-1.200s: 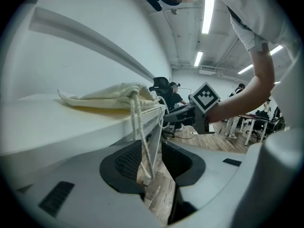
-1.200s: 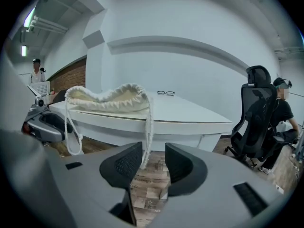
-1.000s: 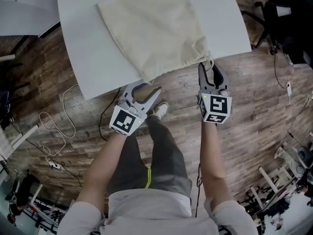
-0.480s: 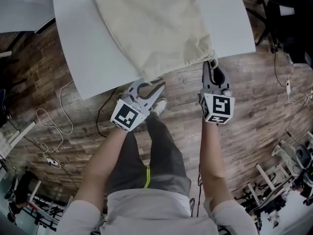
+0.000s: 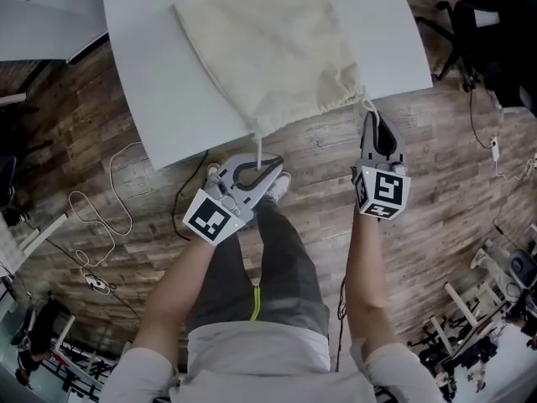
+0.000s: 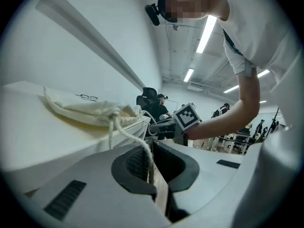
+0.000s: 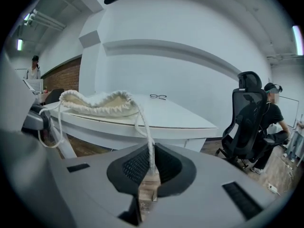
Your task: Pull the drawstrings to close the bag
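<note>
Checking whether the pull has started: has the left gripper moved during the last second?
Yes. The left gripper, shut on the white drawstring, has drawn back from the white table's edge toward the person, baring a stretch of cord.

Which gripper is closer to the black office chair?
Right. The right gripper, jaws closing on the right drawstring, lies toward the chair; the left gripper, shut on the left drawstring, sits farther left.
</note>
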